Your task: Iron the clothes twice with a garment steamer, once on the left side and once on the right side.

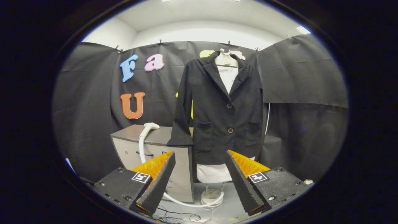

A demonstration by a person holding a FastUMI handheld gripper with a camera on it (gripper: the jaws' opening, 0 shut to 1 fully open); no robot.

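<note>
My gripper (200,161), fingers spread and empty, faces the black blazer (222,109) on its mannequin; the steamer head (150,126) rests on the grey cabinet (155,146) alongside.

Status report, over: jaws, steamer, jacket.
Gripper jaws open, holding nothing. Steamer head resting on the grey cabinet, hose trailing to the floor. Black jacket hanging on its stand beyond the jaws. Nothing between.
</note>
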